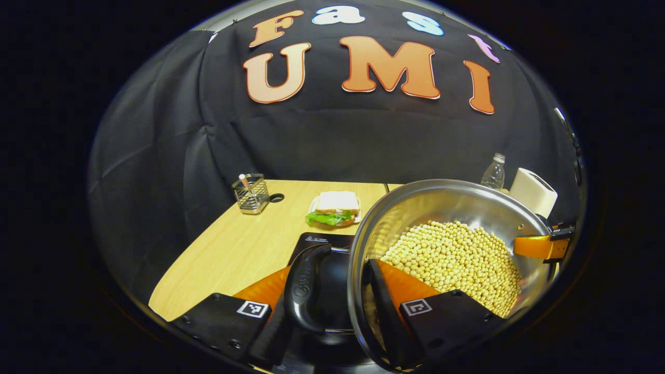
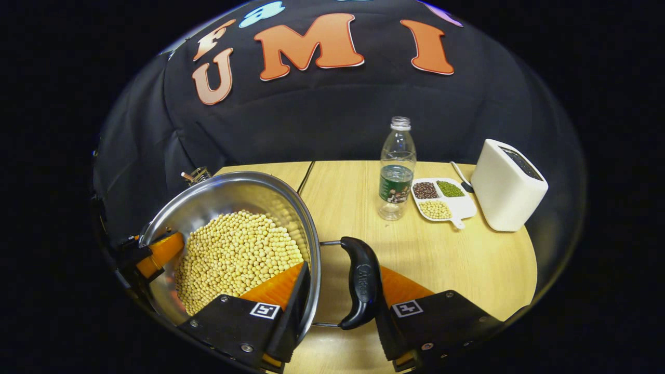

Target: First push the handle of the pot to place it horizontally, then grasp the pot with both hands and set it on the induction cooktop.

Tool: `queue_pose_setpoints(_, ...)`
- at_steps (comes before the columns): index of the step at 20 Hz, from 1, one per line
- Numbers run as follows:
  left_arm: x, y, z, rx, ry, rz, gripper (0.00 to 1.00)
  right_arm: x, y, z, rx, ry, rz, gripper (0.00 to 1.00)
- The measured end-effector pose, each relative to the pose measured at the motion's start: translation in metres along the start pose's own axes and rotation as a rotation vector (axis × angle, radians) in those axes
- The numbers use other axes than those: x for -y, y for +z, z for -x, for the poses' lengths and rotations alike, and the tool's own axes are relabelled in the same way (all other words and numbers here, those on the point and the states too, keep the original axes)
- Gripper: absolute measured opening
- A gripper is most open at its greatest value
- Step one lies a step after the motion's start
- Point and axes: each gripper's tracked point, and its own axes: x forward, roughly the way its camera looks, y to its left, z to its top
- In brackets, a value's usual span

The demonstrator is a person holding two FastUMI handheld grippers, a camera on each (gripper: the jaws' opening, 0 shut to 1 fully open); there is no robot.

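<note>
The left gripper [image 1: 332, 311] straddles the pot [image 1: 447, 208] at its near side: one finger lies inside the rim against the soybeans [image 1: 457, 259], the other outside the black side handle [image 1: 306, 288]. Under the handle sits the induction cooktop [image 1: 324, 241] on the wooden bench [image 1: 234, 249]. Toward the bench's far edge are a sandwich [image 1: 336, 208] and a wire basket [image 1: 251, 194]. Beyond the pot stand a bottle [image 1: 493, 174] and a white toaster [image 1: 532, 191]. The other gripper [image 1: 543, 244] is at the pot's far rim.
</note>
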Motion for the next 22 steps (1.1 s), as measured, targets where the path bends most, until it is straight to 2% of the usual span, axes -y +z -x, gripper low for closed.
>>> queue_pose_setpoints(4,-0.026,0.004,-0.001,0.006,0.021,-0.002,0.75,-0.025,0.003,-0.005,0.004,0.018,0.0,0.64)
queue_pose_setpoints(5,-0.025,0.006,0.001,0.004,0.025,0.001,0.81,-0.031,0.003,-0.007,0.002,0.022,-0.002,0.64)
queue_pose_setpoints(6,-0.027,0.007,0.002,0.002,0.03,0.002,0.78,-0.037,0.002,-0.01,0.0,0.026,-0.003,0.64)
queue_pose_setpoints(7,-0.027,0.008,0.004,0.001,0.035,0.001,0.82,-0.043,0.001,-0.012,-0.004,0.029,-0.003,0.64)
queue_pose_setpoints(8,-0.026,0.009,0.005,0.001,0.041,0.002,0.78,-0.048,0.001,-0.014,-0.004,0.033,-0.004,0.64)
queue_pose_setpoints(11,-0.023,0.006,0.003,-0.001,0.051,0.001,0.81,-0.065,0.0,-0.022,-0.006,0.045,-0.008,0.64)
queue_pose_setpoints(12,-0.022,0.007,0.003,0.001,0.055,-0.003,0.75,-0.071,0.0,-0.025,-0.008,0.049,-0.01,0.64)
queue_pose_setpoints(14,-0.022,0.009,0.003,0.001,0.059,-0.01,0.78,-0.079,-0.002,-0.031,-0.016,0.054,-0.015,0.64)
queue_pose_setpoints(20,-0.022,0.008,0.0,0.015,0.04,-0.01,0.81,-0.084,0.002,-0.043,-0.011,0.039,-0.023,0.64)
queue_pose_setpoints(22,-0.022,0.007,-0.003,0.004,0.03,-0.002,0.75,-0.083,-0.003,-0.05,-0.023,0.026,-0.022,0.64)
